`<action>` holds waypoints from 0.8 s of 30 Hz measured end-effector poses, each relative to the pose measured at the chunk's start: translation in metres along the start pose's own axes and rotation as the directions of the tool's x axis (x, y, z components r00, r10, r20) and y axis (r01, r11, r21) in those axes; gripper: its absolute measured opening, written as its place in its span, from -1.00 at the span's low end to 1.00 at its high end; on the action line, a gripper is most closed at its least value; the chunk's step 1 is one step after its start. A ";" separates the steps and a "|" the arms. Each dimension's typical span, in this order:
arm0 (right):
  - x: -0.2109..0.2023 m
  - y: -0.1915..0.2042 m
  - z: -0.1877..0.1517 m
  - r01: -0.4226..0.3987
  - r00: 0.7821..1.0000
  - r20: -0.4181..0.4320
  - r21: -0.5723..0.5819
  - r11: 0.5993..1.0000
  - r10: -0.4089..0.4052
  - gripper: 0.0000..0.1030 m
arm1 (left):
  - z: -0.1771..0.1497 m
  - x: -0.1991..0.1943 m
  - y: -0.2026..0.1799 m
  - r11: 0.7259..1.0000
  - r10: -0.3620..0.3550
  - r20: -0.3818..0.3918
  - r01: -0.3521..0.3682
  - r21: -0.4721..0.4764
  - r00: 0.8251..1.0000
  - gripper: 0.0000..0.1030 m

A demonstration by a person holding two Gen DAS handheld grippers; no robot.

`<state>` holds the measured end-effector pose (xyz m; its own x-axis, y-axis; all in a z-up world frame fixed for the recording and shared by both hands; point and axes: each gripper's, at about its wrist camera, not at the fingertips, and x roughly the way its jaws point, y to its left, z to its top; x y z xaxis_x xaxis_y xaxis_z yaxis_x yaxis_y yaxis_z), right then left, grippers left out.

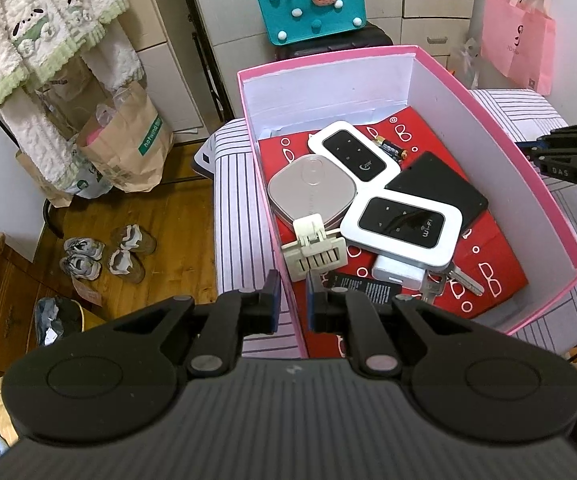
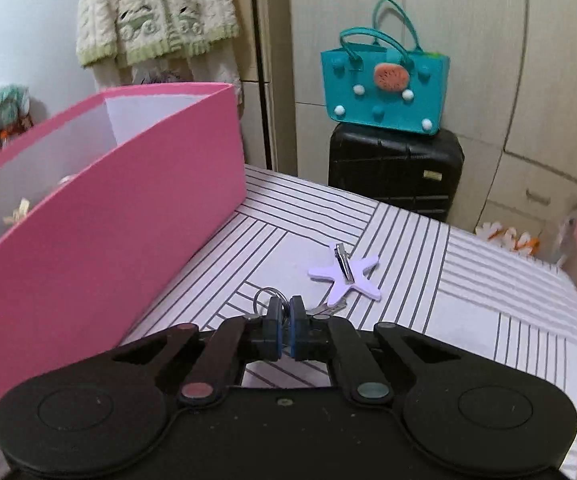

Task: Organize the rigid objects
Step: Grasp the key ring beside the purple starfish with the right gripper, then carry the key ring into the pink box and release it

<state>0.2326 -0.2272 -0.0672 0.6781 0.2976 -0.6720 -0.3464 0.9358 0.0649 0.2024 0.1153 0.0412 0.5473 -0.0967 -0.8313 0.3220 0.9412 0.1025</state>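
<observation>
We see the right gripper [image 2: 286, 326] clenched on a key ring [image 2: 269, 295], lower centre; left gripper [image 1: 291, 300] clamps the pink box [image 1: 528, 168] wall.

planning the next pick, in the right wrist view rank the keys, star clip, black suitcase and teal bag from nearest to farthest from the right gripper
1. keys, between the right gripper pads
2. star clip, just beyond, slightly right
3. black suitcase, past the bed edge
4. teal bag, on top of the suitcase

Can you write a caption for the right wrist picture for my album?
Right gripper shut on a key ring on the striped cover, beside the pink box and star clip.
</observation>
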 end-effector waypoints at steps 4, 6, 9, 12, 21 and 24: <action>-0.005 -0.001 0.001 -0.013 1.000 0.015 0.028 1.000 0.013 -0.96 | 0.000 0.000 0.001 1.000 -0.003 0.000 0.003 -0.001 1.000 -0.80; -0.015 0.002 0.005 -0.010 0.999 0.038 0.017 1.000 0.009 -0.96 | 0.001 0.000 0.001 1.000 -0.004 0.000 0.004 -0.001 1.000 -0.80; -0.030 0.007 0.013 -0.007 0.997 0.073 0.004 1.000 0.007 -0.96 | 0.000 0.000 0.001 1.000 -0.009 0.001 0.009 -0.004 1.000 -0.79; -0.047 0.016 0.022 -0.010 0.994 0.111 -0.022 1.000 0.013 -0.96 | 0.000 0.001 0.001 1.000 -0.011 0.004 0.011 -0.006 1.000 -0.79; -0.098 0.047 0.065 -0.085 0.972 0.210 -0.090 0.992 0.103 -0.96 | 0.002 0.002 0.004 1.000 -0.019 -0.019 0.019 0.004 1.000 -0.79; -0.111 0.061 0.082 -0.119 0.963 0.228 -0.124 0.985 0.145 -0.96 | 0.003 0.002 0.001 1.000 -0.011 -0.016 0.012 0.013 1.000 -0.79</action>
<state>0.1896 -0.1877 0.0720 0.7503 0.4650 -0.4699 -0.5024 0.8631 0.0519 0.2061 0.1150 0.0409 0.5309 -0.1021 -0.8413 0.3382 0.9358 0.0999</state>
